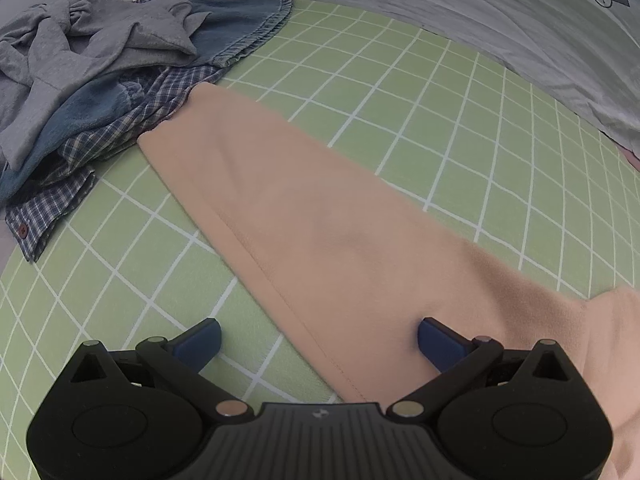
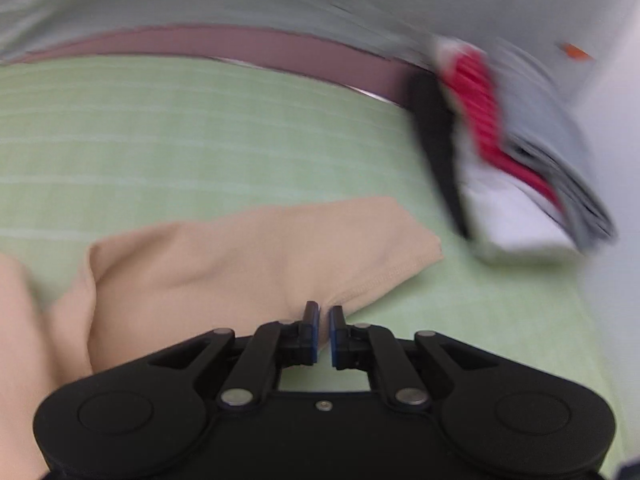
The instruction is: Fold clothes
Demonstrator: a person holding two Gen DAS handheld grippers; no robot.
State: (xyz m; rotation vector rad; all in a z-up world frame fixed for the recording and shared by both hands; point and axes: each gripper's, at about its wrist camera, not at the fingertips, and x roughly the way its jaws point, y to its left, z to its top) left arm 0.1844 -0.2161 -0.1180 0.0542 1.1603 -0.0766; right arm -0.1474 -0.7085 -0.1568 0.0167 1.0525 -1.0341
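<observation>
The peach garment [image 1: 312, 216] is spread flat on the green checked sheet [image 1: 460, 112], seemingly for folding. The left gripper [image 1: 319, 340] is held spread over its hem; the right gripper [image 2: 324, 316] appears pinched on a sleeve edge. Unfolded clothes [image 1: 92, 80] and a blurred folded stack [image 2: 516, 152] are kept aside.

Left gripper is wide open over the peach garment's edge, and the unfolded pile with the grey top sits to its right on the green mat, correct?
Not quite. The pile, with the grey top, lies to the left, not the right, as the left wrist view shows. The rest holds: the left gripper is wide open over the peach garment's edge, on the green mat.
</observation>
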